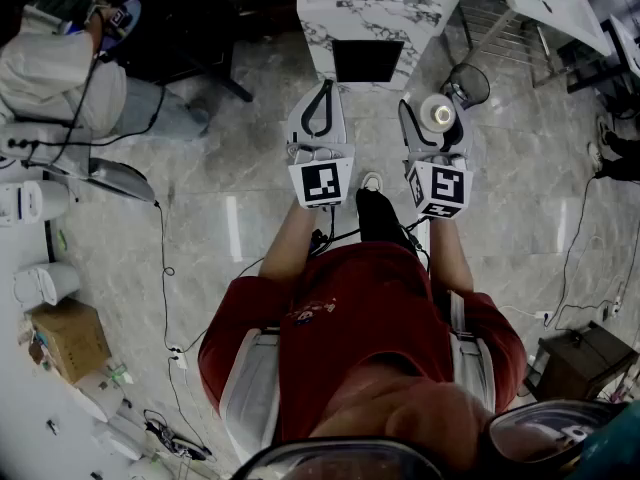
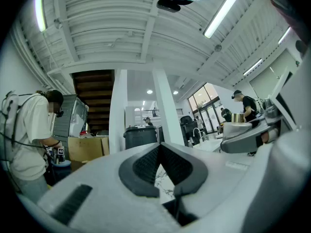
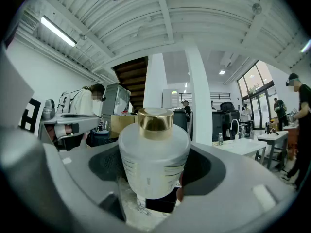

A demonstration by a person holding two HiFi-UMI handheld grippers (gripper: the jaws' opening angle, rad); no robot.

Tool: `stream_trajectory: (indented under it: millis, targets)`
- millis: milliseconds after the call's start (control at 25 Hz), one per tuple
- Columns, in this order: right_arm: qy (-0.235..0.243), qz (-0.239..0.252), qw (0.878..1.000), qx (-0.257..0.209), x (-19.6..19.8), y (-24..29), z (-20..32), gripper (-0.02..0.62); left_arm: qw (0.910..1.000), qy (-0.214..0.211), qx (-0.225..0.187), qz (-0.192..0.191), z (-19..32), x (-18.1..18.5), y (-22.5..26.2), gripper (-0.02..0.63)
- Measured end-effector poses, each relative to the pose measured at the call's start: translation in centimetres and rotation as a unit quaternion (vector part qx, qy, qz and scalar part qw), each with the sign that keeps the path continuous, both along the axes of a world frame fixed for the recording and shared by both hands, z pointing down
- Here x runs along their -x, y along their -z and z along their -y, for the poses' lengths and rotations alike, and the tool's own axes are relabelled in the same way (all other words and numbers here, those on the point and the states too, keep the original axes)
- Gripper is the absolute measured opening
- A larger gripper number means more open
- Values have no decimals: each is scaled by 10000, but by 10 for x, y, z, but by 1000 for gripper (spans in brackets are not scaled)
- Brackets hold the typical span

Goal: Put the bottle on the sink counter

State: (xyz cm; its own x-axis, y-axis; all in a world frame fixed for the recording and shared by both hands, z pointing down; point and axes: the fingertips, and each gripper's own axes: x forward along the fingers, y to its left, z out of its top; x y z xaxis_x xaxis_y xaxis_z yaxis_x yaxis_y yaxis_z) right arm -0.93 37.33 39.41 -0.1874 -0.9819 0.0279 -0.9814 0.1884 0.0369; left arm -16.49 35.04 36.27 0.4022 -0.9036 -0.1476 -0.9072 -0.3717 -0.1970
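A white bottle point(image 3: 154, 161) with a gold cap point(image 3: 155, 122) stands upright between the jaws of my right gripper point(image 3: 154, 178), which is shut on its body. From the head view the bottle point(image 1: 437, 114) shows from above inside the right gripper point(image 1: 436, 103), held over the floor just short of the marble sink counter point(image 1: 400, 13). My left gripper point(image 1: 322, 93) is level with it on the left, shut, jaw tips touching and nothing between them. In the left gripper view the left gripper point(image 2: 160, 147) points at the room with only a gap behind its tips.
A black opening point(image 1: 368, 60) shows in the counter's near face. A wire bin point(image 1: 470, 86) stands right of the counter. A person in white point(image 1: 60, 68) sits at the far left. Cables point(image 1: 165, 268) trail over the tiled floor, with a cardboard box point(image 1: 70, 338) lower left.
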Motion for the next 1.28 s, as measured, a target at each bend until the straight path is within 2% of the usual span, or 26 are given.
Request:
stream_trajectory:
  millis: [120, 240, 360, 480, 720, 1040, 1280]
  targets:
    - [8, -52, 10000, 4, 15, 2, -71, 341, 9997, -90, -243, -42, -76, 12, 14, 2]
    - [13, 16, 10000, 8, 29, 5, -130, 341, 9999, -77, -73, -91, -138, 27, 17, 3]
    - [24, 37, 10000, -42, 39, 7, -172, 341, 9991, -84, -309, -294, -181, 35, 28, 3]
    - [26, 49, 10000, -77, 47, 8, -200, 341, 9995, -83, -197, -223, -209, 41, 26, 2]
    - [34, -55, 9999, -151, 48, 13, -231, 341, 9981, -102, -348, -508, -241, 41, 35, 2]
    - [-14, 3, 10000, -88, 38, 4, -231, 341, 9983, -116, -391, -413, -245, 34, 34, 2]
    - [-90, 18, 10000, -23, 26, -2, -217, 341, 9997, -145, -84, -200, -228, 25, 18, 2]
